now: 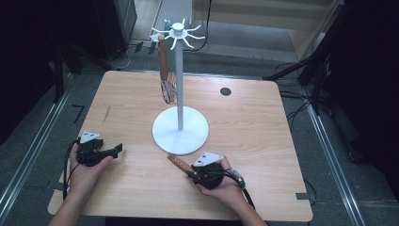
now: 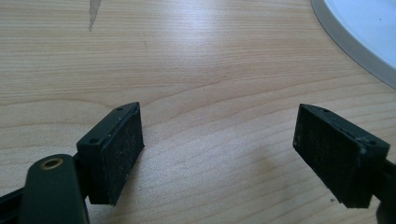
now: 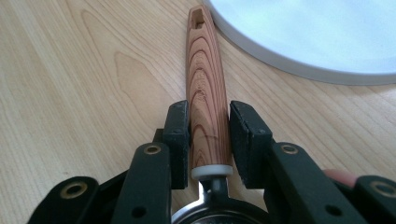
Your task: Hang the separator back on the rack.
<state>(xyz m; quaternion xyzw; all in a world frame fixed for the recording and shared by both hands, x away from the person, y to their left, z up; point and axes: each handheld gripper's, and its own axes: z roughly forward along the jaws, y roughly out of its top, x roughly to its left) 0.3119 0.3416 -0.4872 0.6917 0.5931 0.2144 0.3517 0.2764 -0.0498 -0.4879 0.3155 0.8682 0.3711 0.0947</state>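
The wooden-handled utensil point(image 3: 205, 100) is held by the right gripper point(image 3: 208, 135), whose jaws are pressed on the lower part of the handle just above a white collar; the metal end beyond that collar is hidden under the gripper, so its kind cannot be told. In the high view the utensil point(image 1: 180, 163) is seen at about five o'clock on the tabletop point(image 1: 263, 122), its long axis running from the right gripper point(image 1: 195, 173) toward ten o'clock, the free tip with its hanging slot lying just beside the rim of the round white base of the stand point(image 1: 180, 129). The hooks of the stand's crown are well apart and far above, at twelve o'clock, where a whisk point(image 1: 165, 77) with a similar handle is already hung. The handle is smooth, tapered and strongly grained; the stand is matte white. The left gripper point(image 2: 219, 140) is rested near eight o'clock, its jaws wide and empty, farther from the utensil.
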